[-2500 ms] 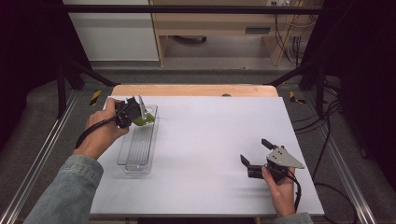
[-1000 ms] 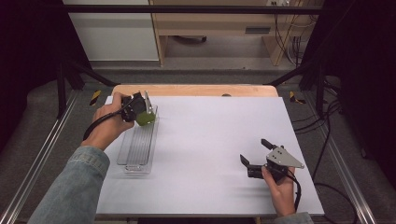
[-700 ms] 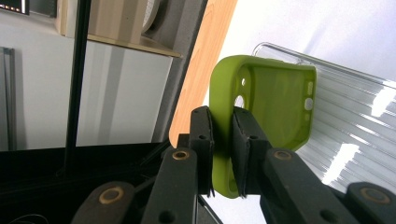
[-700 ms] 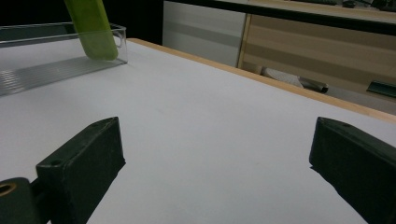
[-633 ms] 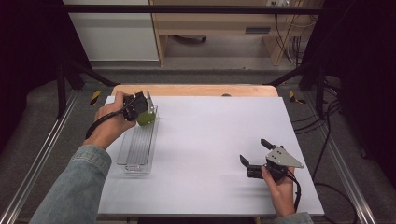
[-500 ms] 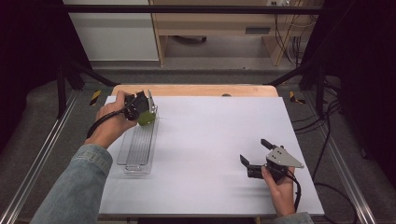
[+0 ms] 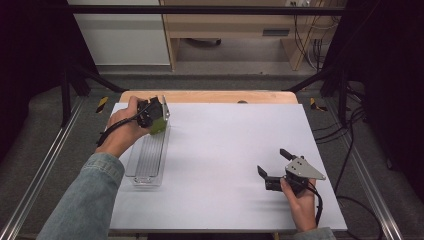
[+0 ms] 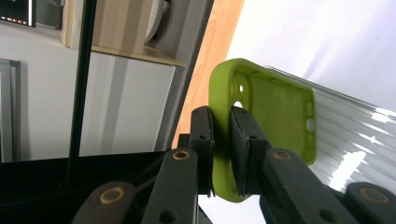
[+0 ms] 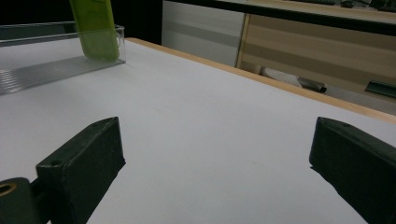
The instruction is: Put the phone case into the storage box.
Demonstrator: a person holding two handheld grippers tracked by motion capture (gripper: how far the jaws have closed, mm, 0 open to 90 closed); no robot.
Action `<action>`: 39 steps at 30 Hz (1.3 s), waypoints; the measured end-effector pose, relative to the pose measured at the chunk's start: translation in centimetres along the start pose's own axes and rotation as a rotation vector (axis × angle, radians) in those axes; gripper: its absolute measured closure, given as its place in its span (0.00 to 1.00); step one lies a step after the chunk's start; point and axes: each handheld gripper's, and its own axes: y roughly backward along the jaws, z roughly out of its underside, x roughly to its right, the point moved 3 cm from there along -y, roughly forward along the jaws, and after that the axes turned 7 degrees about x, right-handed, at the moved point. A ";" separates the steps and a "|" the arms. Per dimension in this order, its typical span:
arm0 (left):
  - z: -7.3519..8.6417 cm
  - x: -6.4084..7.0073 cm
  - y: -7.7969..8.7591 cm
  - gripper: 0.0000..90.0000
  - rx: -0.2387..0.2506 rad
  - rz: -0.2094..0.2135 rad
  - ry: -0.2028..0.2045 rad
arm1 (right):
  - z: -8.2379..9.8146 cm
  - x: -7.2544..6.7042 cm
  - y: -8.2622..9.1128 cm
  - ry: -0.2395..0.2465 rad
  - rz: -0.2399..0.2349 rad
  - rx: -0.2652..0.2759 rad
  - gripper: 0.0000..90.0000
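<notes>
Case (image 8: 261,116), green, stands on end over the far end of the tray (image 7: 145,165), its edge clamped in the left hand-held gripper (image 8: 222,144). Right hand-held gripper (image 7: 272,170) rests well apart on the counter (image 7: 225,140), jaws wide and empty.

Left gripper (image 7: 156,116): held at far left of table, left hand (image 7: 126,131) wrapped round its body, denim-sleeved forearm reaching in from bottom left. Jaws clamped on a green case (image 8: 261,121), gripping one edge. Right gripper (image 7: 272,167): near right edge, low, pointing left, jaws wide apart. Right hand (image 7: 300,197) grips from behind.
</notes>
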 end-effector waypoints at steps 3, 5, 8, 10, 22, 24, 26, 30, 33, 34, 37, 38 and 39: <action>0.0 -0.2 -0.2 0.88 0.002 -0.002 0.005 | 0.0 0.0 0.0 0.000 0.000 0.000 0.04; 0.0 -0.3 -0.3 0.88 0.009 -0.004 0.011 | 0.0 0.0 0.0 0.001 0.001 0.002 0.04; 0.1 -0.5 -0.5 0.88 0.019 -0.004 0.030 | 0.0 0.0 0.0 -0.001 0.000 0.000 0.04; 0.2 -0.5 -0.6 0.88 0.016 -0.007 0.030 | 0.0 0.0 0.0 0.000 0.000 -0.001 0.04; 0.6 -0.8 -0.9 0.73 0.018 -0.040 0.047 | 0.0 0.1 0.0 -0.003 -0.001 -0.001 0.04; 0.7 -0.9 -1.0 0.67 0.010 -0.056 0.055 | 0.0 0.0 0.0 -0.003 -0.003 -0.001 0.04; 0.9 -1.0 -1.1 0.59 0.008 -0.068 0.068 | 0.0 0.0 0.0 -0.003 -0.003 -0.001 0.04; 1.1 -1.4 -1.1 0.51 0.008 -0.098 0.089 | 0.0 0.0 0.0 -0.002 -0.003 -0.004 0.04; 1.5 -1.5 -1.0 0.47 0.015 -0.115 0.134 | 0.1 0.0 0.0 0.000 -0.004 -0.006 0.04; 1.6 -1.5 -0.9 0.46 0.018 -0.115 0.156 | 0.1 0.0 -0.1 0.000 -0.005 -0.007 0.04; 2.1 -1.2 -0.9 0.46 0.025 -0.107 0.203 | 0.1 0.0 -0.1 0.001 -0.005 -0.008 0.04; 2.2 -1.1 -0.8 0.45 0.024 -0.108 0.210 | 0.1 0.0 -0.1 0.001 -0.005 -0.007 0.04; 2.3 -1.0 -0.8 0.44 0.025 -0.107 0.219 | 0.1 0.0 -0.1 0.001 -0.005 -0.008 0.04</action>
